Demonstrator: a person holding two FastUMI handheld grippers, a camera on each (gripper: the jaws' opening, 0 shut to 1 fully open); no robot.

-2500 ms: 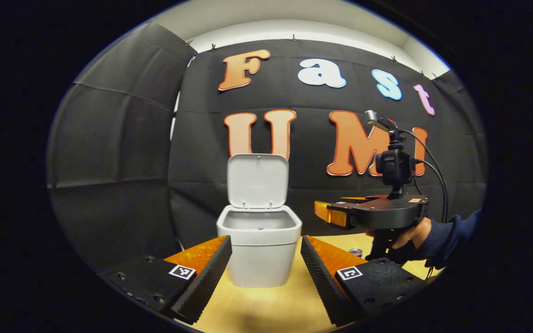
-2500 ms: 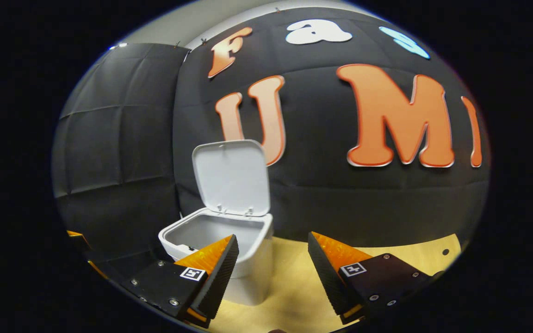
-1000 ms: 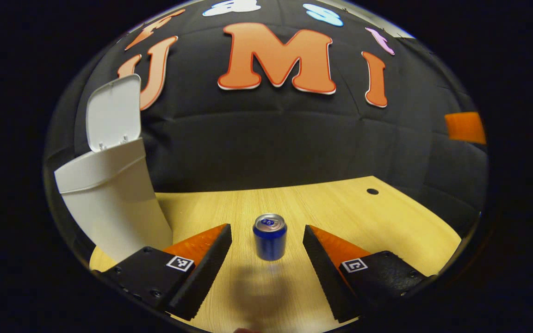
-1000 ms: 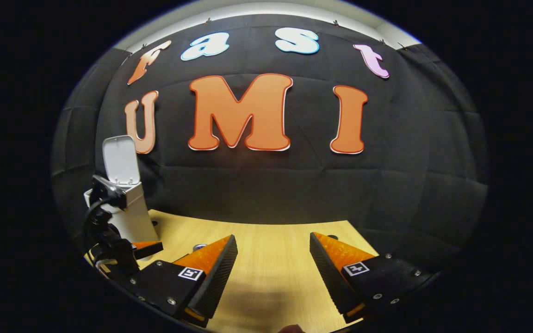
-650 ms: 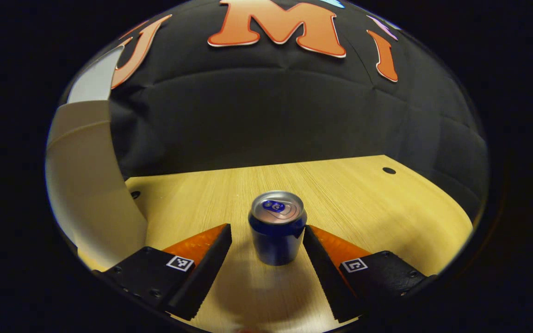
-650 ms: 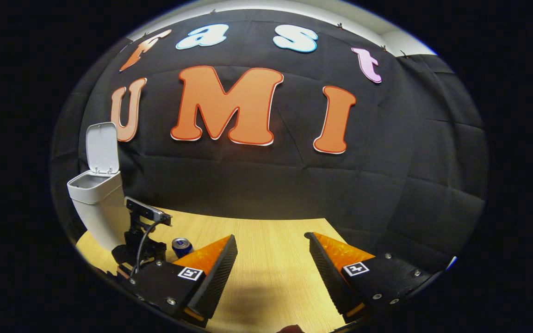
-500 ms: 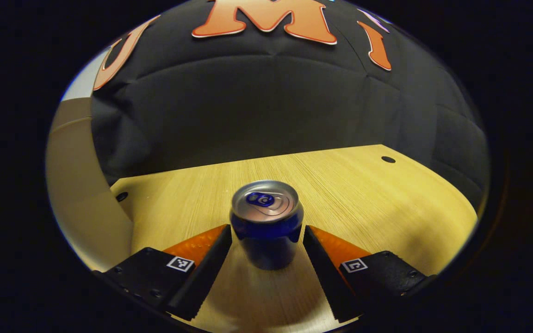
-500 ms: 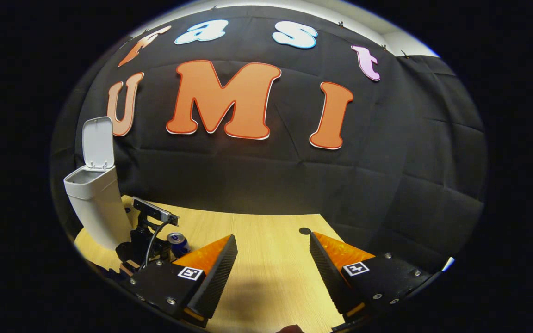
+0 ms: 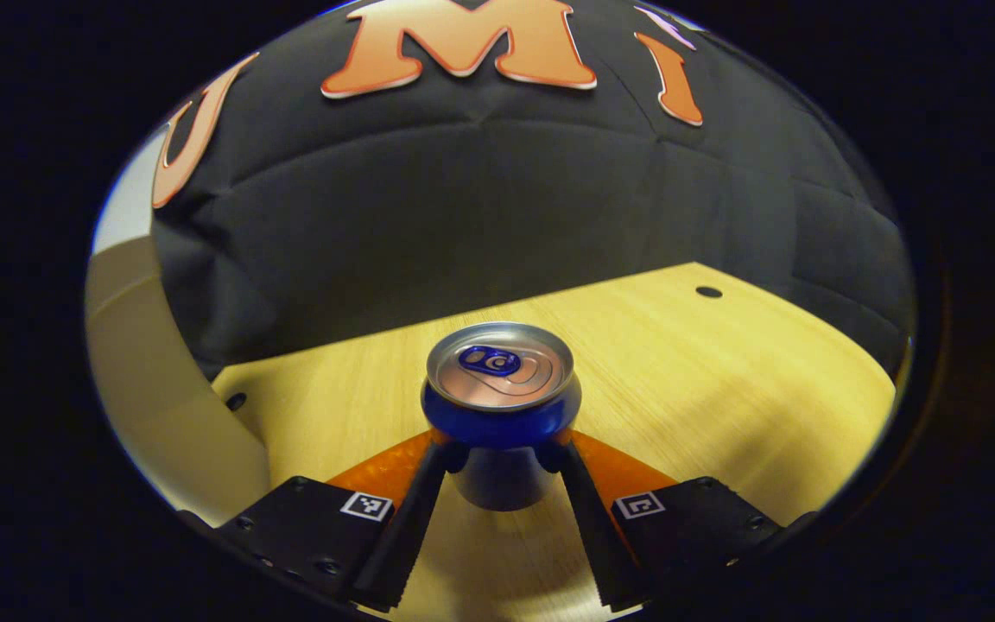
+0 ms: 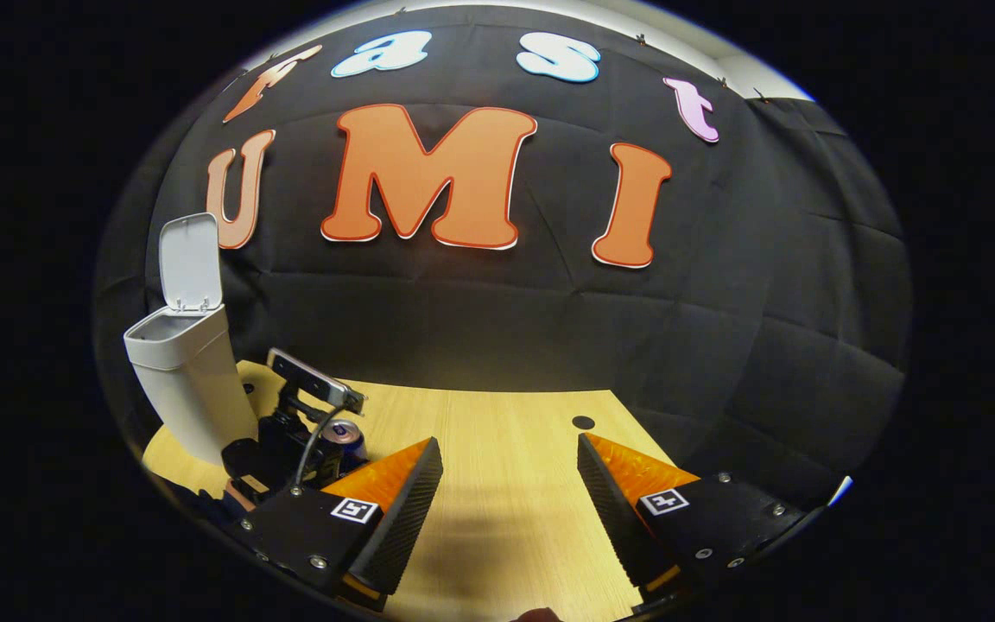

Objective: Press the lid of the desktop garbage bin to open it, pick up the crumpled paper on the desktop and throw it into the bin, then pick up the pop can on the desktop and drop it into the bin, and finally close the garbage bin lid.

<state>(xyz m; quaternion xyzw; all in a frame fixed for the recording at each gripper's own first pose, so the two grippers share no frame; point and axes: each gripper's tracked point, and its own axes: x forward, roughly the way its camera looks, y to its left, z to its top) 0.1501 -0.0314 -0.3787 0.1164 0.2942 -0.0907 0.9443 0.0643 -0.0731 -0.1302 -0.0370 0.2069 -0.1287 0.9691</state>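
Step in hand: the pop-can pickup. In the left gripper view the pop can (image 9: pixel 501 406) is seen upright on the wooden surface (image 9: pixel 722 380), sitting between the two fingers of the left tool (image 9: pixel 501 471). The fingers are narrowed in against the lower body of the can on both sides; contact looks made on each side, though how firmly it is squeezed cannot be told. The can's base appears to be on the surface, so lift is judged not yet done.

The bin (image 10: pixel 188 380) is seen in the right gripper view at the far left of the surface, its lid (image 10: pixel 191 262) standing up and open. In the left gripper view the bin wall (image 9: pixel 152 380) is caught at the left edge, near the can. No crumpled paper is spotted on the surface, so that step is judged finished; the bin's inside cannot be seen.

The right tool (image 10: pixel 506 501) is held wide apart over bare surface with nothing between its fingers, well to the right of the can (image 10: pixel 345 436) and of the left tool (image 10: pixel 290 449).

Next move, as judged: grip to be confirmed, can to be raised straight up, carried left above the bin rim, and released into the opening. Lid closing is left for after.
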